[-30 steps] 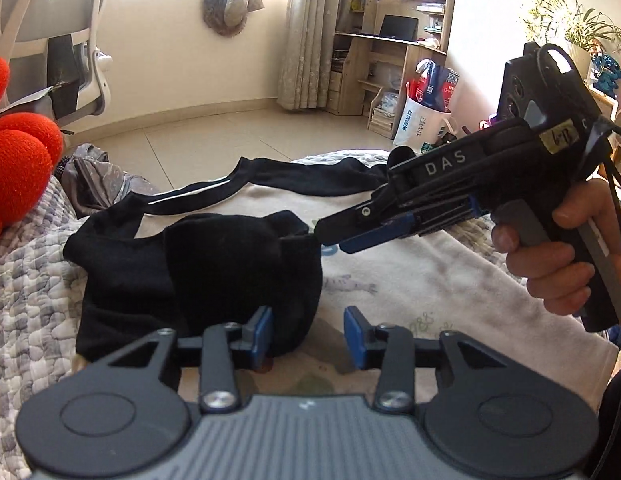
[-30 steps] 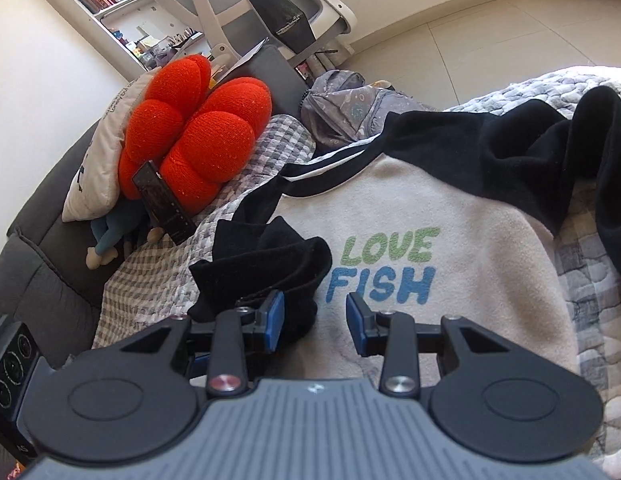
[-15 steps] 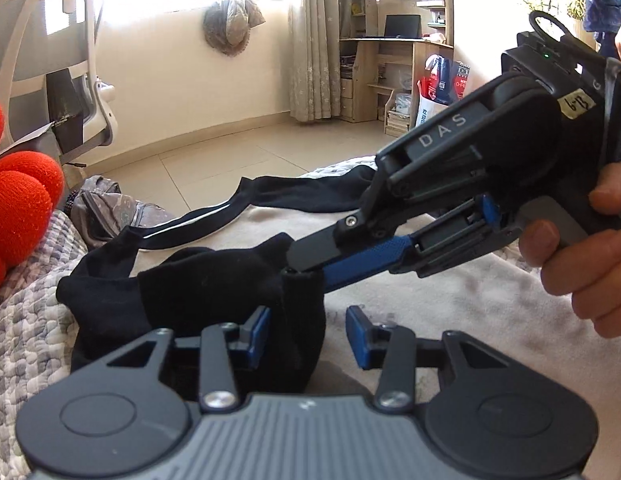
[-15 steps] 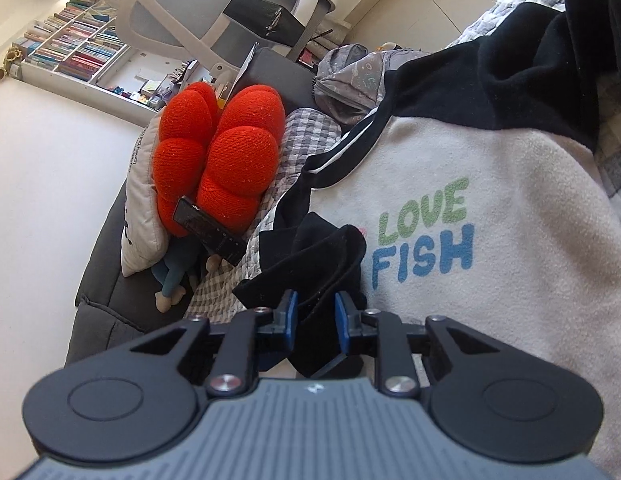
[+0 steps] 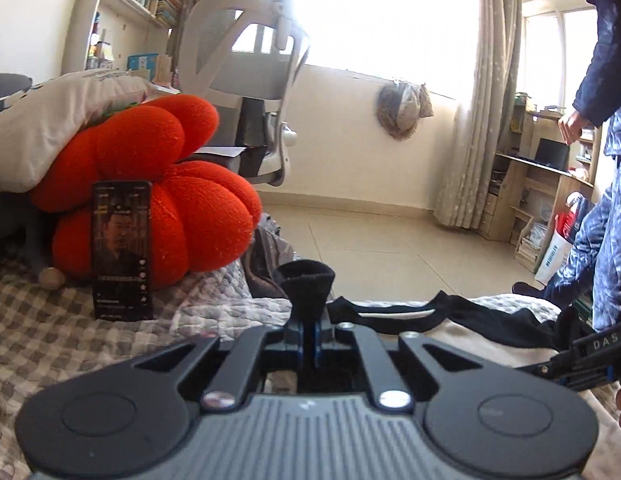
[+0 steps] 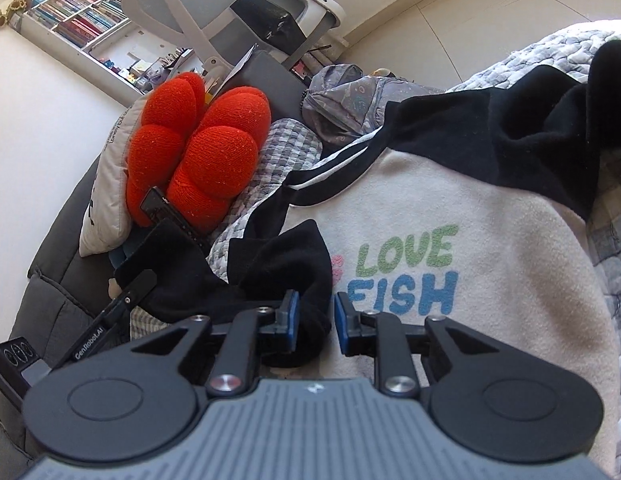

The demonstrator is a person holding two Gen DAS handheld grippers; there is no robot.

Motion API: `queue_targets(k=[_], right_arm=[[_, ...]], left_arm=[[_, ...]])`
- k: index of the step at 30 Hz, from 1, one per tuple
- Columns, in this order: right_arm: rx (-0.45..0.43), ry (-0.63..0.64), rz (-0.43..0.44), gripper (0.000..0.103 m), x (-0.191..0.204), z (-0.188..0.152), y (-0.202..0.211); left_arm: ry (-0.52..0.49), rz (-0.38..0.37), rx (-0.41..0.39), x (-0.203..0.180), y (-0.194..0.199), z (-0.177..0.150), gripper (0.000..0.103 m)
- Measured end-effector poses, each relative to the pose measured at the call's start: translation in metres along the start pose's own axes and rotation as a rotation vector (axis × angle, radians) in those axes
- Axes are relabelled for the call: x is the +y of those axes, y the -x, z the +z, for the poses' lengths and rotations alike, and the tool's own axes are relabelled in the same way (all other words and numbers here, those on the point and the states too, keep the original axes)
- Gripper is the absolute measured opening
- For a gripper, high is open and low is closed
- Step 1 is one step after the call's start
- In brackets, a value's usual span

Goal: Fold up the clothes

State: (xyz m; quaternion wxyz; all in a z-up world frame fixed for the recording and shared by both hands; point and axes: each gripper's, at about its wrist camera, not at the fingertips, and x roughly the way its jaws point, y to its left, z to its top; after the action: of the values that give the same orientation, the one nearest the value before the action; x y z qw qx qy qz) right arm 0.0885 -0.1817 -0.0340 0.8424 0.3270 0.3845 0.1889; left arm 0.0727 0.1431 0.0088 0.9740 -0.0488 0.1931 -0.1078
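A cream sweatshirt (image 6: pixel 490 248) with black sleeves and a "LOVE FISH" print lies face up on the quilted bed cover (image 5: pixel 214 300). Its left black sleeve (image 6: pixel 294 256) is bunched near the print. My left gripper (image 5: pixel 308 338) is shut on the sleeve's cuff (image 5: pixel 306 280), which sticks up above the fingers. In the right wrist view the left gripper (image 6: pixel 146 280) holds that black cloth at the left. My right gripper (image 6: pixel 315 316) is closed on a thick fold of the same sleeve, and black cloth fills the gap. The right gripper (image 5: pixel 590 354) shows at the left view's right edge.
A red lobed cushion (image 5: pixel 170 200) with a phone (image 5: pixel 122 248) leaning on it sits behind the sleeve, beside a white pillow (image 5: pixel 50 128). A grey bag (image 6: pixel 350 96) and an office chair (image 5: pixel 246 64) stand beyond the bed. A person in blue (image 5: pixel 602 184) stands at the right.
My left gripper has shut on the cuff and swung left toward the cushion, lifting the cuff. My right gripper's fingers have narrowed onto the sleeve fold.
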Motion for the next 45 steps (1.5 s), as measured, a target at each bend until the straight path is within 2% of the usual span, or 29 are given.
queue_targets(k=[3,8,11,19,27,31,33,36,37,41,43,45], right_arm=[[0.006,0.041,-0.026,0.025,0.007,0.0,-0.01],[0.023,0.082,-0.049,0.025,0.018,0.002,-0.029],[0.033,0.116,-0.06,0.025,0.027,0.003,-0.041],[0.071,0.197,-0.075,0.025,0.051,0.003,-0.079],[0.108,0.267,-0.078,0.025,0.073,-0.004,-0.113],[0.082,0.36,-0.118,0.025,0.082,0.0,-0.124],[0.061,0.41,-0.143,0.027,0.086,0.004,-0.129],[0.029,0.485,-0.18,0.042,0.091,0.011,-0.137],[0.019,0.509,-0.189,0.043,0.093,0.014,-0.14],[-0.004,0.617,-0.216,0.044,0.101,0.024,-0.155],[-0.011,0.694,-0.23,0.048,0.106,0.025,-0.164],[-0.01,0.758,-0.232,0.049,0.11,0.026,-0.172]], left_arm=[[0.068,0.087,-0.023,0.035,-0.002,-0.001,0.005],[0.15,0.167,-0.054,0.083,-0.003,-0.013,0.005],[0.169,0.228,-0.082,0.108,0.002,-0.015,0.005],[0.155,0.445,-0.128,0.18,0.011,-0.006,0.005],[0.24,0.588,-0.177,0.247,0.018,-0.006,0.005],[0.303,0.655,-0.187,0.266,0.022,-0.011,0.005],[0.367,0.673,-0.135,0.276,0.022,-0.019,0.005],[0.408,0.661,-0.048,0.287,0.018,-0.03,0.006],[0.411,0.651,-0.022,0.291,0.017,-0.034,0.008],[0.459,0.647,-0.022,0.302,0.023,-0.034,0.033],[0.484,0.643,-0.025,0.308,0.024,-0.031,0.034],[0.465,0.637,0.004,0.314,0.017,-0.025,0.034]])
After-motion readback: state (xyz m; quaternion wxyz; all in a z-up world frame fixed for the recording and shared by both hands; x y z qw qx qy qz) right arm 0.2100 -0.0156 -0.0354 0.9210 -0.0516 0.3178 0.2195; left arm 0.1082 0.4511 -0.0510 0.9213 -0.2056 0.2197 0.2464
